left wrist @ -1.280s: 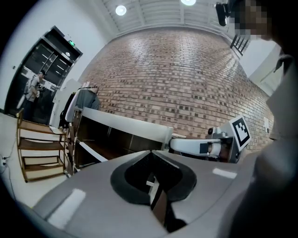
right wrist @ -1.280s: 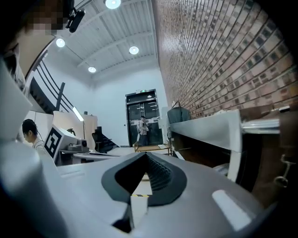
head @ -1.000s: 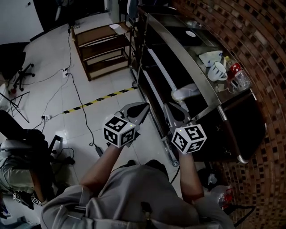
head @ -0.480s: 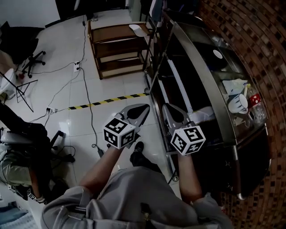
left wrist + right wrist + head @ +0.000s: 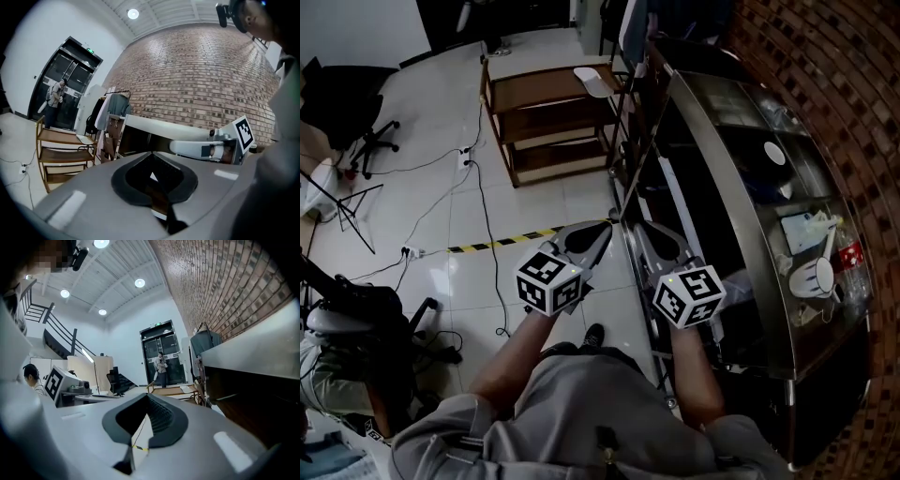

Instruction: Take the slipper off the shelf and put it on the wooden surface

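We are holding the left gripper (image 5: pixel 600 232) and right gripper (image 5: pixel 649 230) empty, fingers together. The right is hanging just beside the dark shelf (image 5: pixel 712 131), so a swing risks knocking its frame.

Head view looks steeply down; gripper views look level (all share the wooden rack (image 5: pixel 546 86)).

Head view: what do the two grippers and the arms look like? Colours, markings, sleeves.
Left gripper and right gripper: pale grey tapered shells with dark inner pads. Each carries a white cube with black square markers. The person wears a grey short-sleeved top.
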A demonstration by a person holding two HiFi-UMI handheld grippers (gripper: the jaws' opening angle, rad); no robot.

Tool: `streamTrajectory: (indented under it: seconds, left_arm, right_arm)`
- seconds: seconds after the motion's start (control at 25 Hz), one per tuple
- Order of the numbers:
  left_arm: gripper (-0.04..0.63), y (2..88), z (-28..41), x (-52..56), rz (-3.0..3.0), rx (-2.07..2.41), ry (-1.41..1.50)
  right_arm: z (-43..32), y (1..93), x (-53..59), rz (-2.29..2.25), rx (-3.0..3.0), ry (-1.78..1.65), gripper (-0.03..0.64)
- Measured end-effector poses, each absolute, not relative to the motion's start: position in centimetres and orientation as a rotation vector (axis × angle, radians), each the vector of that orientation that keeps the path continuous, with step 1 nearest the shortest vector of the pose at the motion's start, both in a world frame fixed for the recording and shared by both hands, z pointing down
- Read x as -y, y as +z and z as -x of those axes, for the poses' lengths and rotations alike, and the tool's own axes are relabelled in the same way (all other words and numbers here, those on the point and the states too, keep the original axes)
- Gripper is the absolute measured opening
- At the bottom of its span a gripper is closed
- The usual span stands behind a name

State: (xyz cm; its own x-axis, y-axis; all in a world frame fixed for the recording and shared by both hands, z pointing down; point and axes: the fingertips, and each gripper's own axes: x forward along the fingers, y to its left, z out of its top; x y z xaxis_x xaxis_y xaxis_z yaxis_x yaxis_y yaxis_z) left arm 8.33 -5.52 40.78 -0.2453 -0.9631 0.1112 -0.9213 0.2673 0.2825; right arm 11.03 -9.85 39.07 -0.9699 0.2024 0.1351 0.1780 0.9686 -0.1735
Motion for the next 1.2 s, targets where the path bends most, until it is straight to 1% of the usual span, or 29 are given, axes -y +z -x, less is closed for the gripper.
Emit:
streamTrajectory:
  seconds: [0.2,0.64,0.96,1.2]
  left_arm:
    - [0.004,40.8,-6.1,8.8,-1.792,2.234,-0.212]
    - [0.003,41.1,-6.4,18.0,-2.108,1.89,-0.148]
    - [0.003,41.7,-9.1,23.3,-2.375,1.486,-0.031]
    - [0.004,43.5,-12.7,25.1,-2.513,1.219,0.072]
  right_arm:
    - [-9.4,39.1,12.8,0.221,2.972,0.241,0.0]
    - [-9.8,40.0,19.9,-0.194,2.959,0.266,0.0]
    - [-12.6,40.5,23.9,-0.684,2.875,0.317,0.0]
    - [-17.1,42.1,24.7,-1.015,2.764,0.385,0.0]
